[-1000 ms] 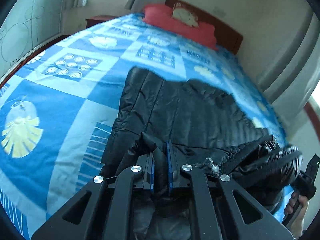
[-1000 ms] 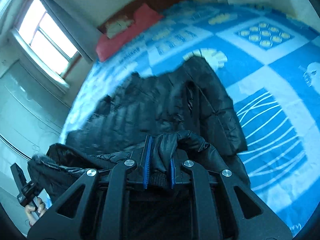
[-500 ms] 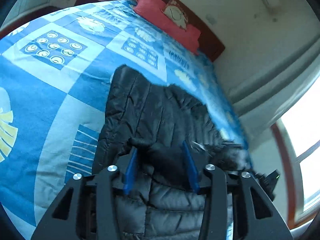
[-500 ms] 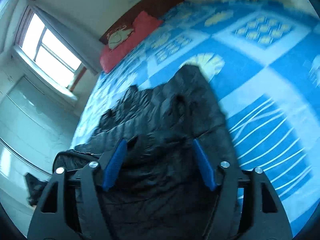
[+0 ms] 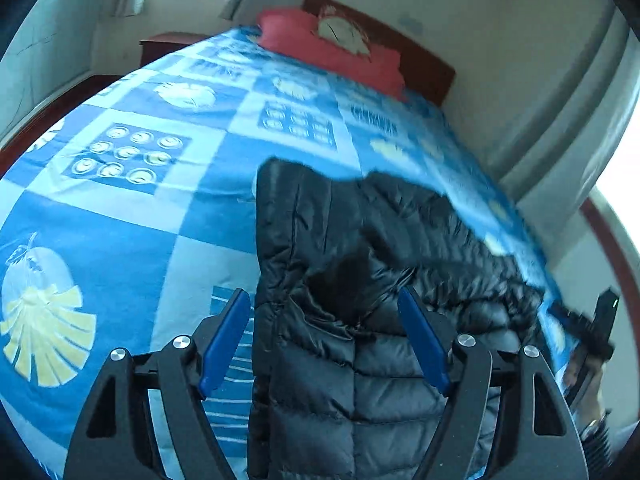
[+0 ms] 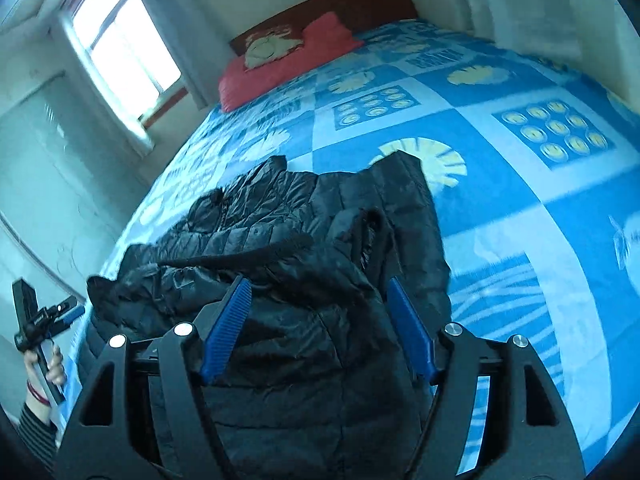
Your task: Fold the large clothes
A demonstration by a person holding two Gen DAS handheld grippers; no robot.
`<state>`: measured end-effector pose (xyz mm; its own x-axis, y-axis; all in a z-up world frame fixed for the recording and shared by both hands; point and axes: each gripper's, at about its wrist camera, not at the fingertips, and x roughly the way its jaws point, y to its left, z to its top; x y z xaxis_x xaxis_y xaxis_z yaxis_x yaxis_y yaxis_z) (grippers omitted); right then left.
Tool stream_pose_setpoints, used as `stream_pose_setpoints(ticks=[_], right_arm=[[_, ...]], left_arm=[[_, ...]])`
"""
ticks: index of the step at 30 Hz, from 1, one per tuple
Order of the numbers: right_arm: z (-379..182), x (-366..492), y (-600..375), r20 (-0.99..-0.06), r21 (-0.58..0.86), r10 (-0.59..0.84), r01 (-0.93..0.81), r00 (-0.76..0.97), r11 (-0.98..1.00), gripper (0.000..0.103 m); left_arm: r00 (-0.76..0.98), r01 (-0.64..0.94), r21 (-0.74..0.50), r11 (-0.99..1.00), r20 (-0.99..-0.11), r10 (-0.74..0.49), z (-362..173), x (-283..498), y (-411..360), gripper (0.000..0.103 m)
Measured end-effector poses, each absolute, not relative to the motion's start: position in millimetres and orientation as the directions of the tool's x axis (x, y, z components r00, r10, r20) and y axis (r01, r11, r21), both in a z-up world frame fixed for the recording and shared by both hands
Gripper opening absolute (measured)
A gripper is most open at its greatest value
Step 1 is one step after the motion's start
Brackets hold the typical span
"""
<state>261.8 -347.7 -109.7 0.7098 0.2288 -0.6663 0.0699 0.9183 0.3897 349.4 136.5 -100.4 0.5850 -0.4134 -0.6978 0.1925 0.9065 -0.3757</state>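
Note:
A black quilted puffer jacket [image 5: 352,280] lies on the bed with a sleeve folded over its body; it also shows in the right wrist view [image 6: 304,248]. My left gripper [image 5: 324,324] is open and empty, its blue pads either side of the jacket just above it. My right gripper [image 6: 318,312] is open and empty above the jacket's near end. The other gripper shows at the right edge of the left wrist view [image 5: 592,332] and at the left edge of the right wrist view [image 6: 40,320].
The blue patterned bedspread [image 5: 120,208] covers the bed. A red pillow [image 5: 332,48] lies at the wooden headboard [image 6: 352,4]. A window [image 6: 124,52] is on the wall beside the bed. A dark nightstand [image 5: 168,44] stands at the far corner.
Both grippers were shut on jacket fabric one second ago. They have opened, let the fabric drop onto the jacket, and drawn back slightly.

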Motion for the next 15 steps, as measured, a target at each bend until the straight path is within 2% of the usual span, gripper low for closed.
stream_pose_setpoints(ticks=[7,9,10,11,14,15], right_arm=[[-130,295,-341,-0.735,0.334,0.236,0.037,0.636,0.942,0.071],[-137,298,-337,-0.75,0.318,0.234,0.028,0.618,0.948,0.06],[-141,299,-335,-0.76,0.299,0.219,0.03,0.612,0.954,0.048],[-144,300,-333,-0.766,0.279,0.202,0.033,0.61,0.96,0.037],[-147,294,-331,-0.757,0.262,0.188,0.028,0.626,0.965,0.024],[-144,289,-331,-0.746,0.264,0.185,0.029,0.64,0.964,0.022]], left_arm=[[0.529,0.215,-0.349,0.912,-0.743,-0.409,-123,377,125,0.074],[0.5,0.238,-0.366,0.9,-0.748,-0.437,-128,384,121,0.063],[0.495,0.242,-0.363,0.9,-0.751,-0.436,-128,384,119,0.051],[0.493,0.245,-0.348,0.905,-0.759,-0.426,-129,385,116,0.045],[0.506,0.262,-0.285,0.922,-0.773,-0.383,-130,381,107,0.026],[0.52,0.279,-0.255,0.926,-0.77,-0.369,-128,376,103,0.023]])
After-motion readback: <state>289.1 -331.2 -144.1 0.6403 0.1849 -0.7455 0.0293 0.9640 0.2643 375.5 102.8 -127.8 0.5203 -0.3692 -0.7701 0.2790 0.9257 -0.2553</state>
